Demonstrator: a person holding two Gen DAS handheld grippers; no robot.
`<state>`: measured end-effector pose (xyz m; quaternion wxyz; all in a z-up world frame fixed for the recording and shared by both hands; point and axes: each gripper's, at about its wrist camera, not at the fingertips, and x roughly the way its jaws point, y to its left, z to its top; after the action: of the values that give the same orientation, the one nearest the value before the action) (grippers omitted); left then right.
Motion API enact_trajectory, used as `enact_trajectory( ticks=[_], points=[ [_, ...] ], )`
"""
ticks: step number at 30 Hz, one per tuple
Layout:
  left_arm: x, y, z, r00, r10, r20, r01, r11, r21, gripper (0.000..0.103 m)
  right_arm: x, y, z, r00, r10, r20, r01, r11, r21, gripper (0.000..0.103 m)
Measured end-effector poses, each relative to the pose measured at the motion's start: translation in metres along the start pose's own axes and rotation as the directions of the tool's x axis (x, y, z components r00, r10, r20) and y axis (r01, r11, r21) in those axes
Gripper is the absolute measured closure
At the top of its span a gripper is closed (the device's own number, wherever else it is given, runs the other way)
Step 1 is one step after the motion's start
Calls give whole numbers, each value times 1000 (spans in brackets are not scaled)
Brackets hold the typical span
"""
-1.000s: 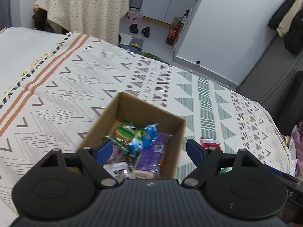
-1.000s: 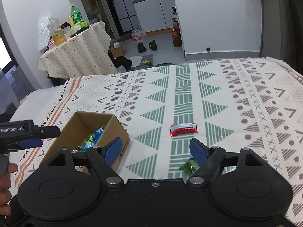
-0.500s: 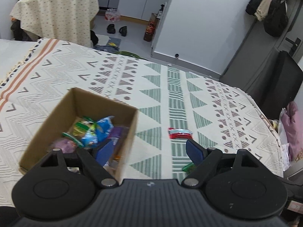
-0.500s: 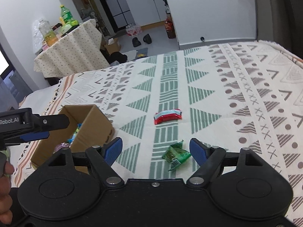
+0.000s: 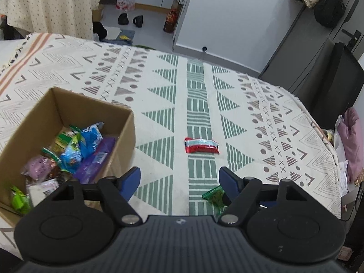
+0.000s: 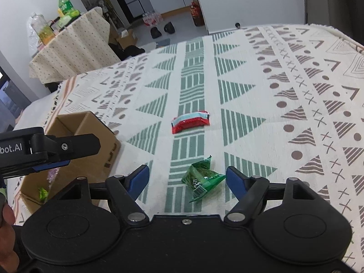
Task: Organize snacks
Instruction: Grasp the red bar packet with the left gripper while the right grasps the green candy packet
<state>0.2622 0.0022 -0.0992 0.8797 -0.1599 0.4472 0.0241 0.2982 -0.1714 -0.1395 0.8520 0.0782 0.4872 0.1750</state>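
Observation:
A cardboard box (image 5: 127, 134) (image 6: 95, 134) holding several snack packets sits on the patterned bedspread at the left. A red snack packet (image 5: 201, 145) (image 6: 190, 121) lies flat on the green stripe, out in front of both grippers. A green snack packet (image 6: 201, 178) (image 5: 213, 195) lies nearer, right between the blue tips of my right gripper (image 6: 187, 176), which is open. My left gripper (image 5: 179, 178) is open too, with nothing in it, hovering just right of the box; the green packet peeks out beside its right finger.
The bedspread (image 5: 261, 118) ends at the far and right edges. Beyond stand a cloth-covered table (image 6: 75, 45) with bottles, shoes (image 5: 130, 19) on the floor, and white cabinets. A person's hand (image 6: 6, 225) shows at the lower left of the right wrist view.
The left gripper has swung right, from above the box to the cloth beside it. The right gripper has moved forward and down until the green packet lies between its fingers.

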Motion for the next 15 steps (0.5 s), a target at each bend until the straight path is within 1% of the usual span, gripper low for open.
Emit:
enact_trajectory(
  ticks=[2, 4, 6, 8, 11, 12, 14, 15],
  points=[
    [8, -1, 1, 1000, -1, -12, 1, 1000, -4, 32, 7, -1, 0, 1000, -7, -15, 7, 1000, 2, 29],
    [16, -1, 2, 1000, -4, -25, 3, 1000, -12, 38, 16, -2, 1, 999, -14, -36, 14, 1000, 1, 29],
    [25, 0, 3, 999, -5, -40, 4, 1000, -21, 41, 26, -2, 2, 998, -19, -55, 19, 1000, 0, 29],
    [34, 0, 4, 999, -4, -53, 3, 1000, -25, 41, 33, -3, 2, 997, -29, -68, 29, 1000, -1, 29],
    [48, 0, 5, 997, -7, -73, 5, 1000, -30, 41, 43, -5, 1, 995, -45, -92, 45, 999, -5, 34],
    [52, 0, 4, 997, -8, -81, 5, 999, -34, 41, 46, -6, 1, 994, -54, -99, 53, 999, -9, 37],
    [61, 1, 4, 995, -9, -96, 5, 999, -41, 41, 50, -7, 0, 992, -63, -110, 63, 998, -11, 48],
    [66, 1, 5, 995, -11, -102, 6, 999, -43, 41, 53, -9, 1, 991, -61, -117, 61, 998, -4, 59]
  ],
)
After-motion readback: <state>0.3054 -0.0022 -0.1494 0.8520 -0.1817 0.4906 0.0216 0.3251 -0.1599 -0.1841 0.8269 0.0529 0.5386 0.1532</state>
